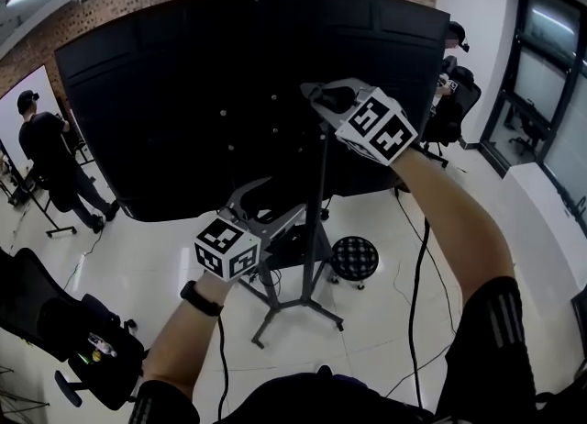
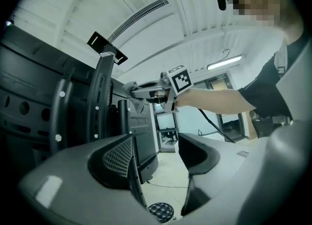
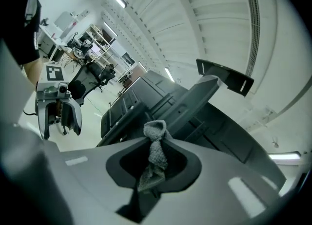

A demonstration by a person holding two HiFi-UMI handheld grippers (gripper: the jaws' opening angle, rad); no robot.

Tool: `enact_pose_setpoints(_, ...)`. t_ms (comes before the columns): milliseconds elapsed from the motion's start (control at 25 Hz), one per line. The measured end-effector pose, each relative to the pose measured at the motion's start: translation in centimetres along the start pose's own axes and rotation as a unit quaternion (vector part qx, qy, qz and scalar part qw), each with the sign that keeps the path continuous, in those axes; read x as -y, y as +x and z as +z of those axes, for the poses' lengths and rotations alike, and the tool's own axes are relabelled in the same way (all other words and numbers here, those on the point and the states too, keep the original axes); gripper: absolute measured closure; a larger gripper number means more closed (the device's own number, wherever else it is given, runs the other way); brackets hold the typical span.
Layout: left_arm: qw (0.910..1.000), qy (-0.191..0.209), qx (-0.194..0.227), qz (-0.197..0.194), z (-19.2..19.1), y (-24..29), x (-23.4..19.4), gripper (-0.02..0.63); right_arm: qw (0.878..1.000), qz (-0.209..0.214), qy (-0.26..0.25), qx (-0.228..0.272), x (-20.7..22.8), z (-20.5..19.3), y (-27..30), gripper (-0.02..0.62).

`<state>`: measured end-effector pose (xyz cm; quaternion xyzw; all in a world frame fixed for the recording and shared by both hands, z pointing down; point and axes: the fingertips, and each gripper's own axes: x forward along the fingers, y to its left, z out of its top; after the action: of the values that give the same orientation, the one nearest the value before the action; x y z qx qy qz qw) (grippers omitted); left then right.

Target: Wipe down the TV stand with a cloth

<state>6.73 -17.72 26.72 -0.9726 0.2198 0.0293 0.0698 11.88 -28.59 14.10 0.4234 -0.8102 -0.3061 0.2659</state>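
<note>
The right tool (image 3: pixel 148 178), raised high, has its jaws pressed together on a crumpled grey cloth (image 3: pixel 156 148), which pokes out ahead of the tool towards the back of a big black TV (image 1: pixel 183 92). The left tool (image 2: pixel 158 170), held lower and off to the left of the right tool, has its jaws spread with nothing gripped between them. The TV stand (image 1: pixel 316 229) has a dark pole close beside the left tool, running up towards the right tool.
</note>
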Motion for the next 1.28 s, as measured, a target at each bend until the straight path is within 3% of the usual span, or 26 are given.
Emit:
enact_pose_setpoints(240, 0.9998, 0.009, 0.009, 0.013, 1.1, 3.9, -1.0, 0.287, 0.999, 0.043, 0.012, -0.022, 4.4, -0.1, 2.0, 0.546)
enact_pose_setpoints(440, 0.9995, 0.016, 0.004, 0.025, 1.0, 5.9, -1.6, 0.288, 0.993, 0.109, 0.020, -0.048, 4.5, -1.2, 3.9, 0.546)
enact_pose_setpoints(600, 0.9992, 0.015, 0.008, 0.037, 0.8, 6.8, -2.1, 0.299, 0.989, 0.137, 0.038, -0.046, 4.6, -1.2, 4.7, 0.548)
enact_pose_setpoints(920, 0.9990, 0.008, -0.001, 0.044, -0.5, 8.3, -2.5, 0.299, 0.989, 0.132, 0.061, -0.027, 6.6, -2.6, 4.6, 0.549)
enact_pose_setpoints(1160, 0.9990, 0.006, -0.012, 0.042, -1.7, 8.9, -2.7, 0.299, 0.992, 0.114, 0.054, -0.015, 7.2, -3.4, 4.0, 0.551)
enact_pose_setpoints(1280, 0.9990, 0.004, -0.015, 0.041, -2.0, 8.9, -2.9, 0.299, 0.995, 0.092, 0.026, -0.015, 7.1, -3.7, 3.1, 0.551)
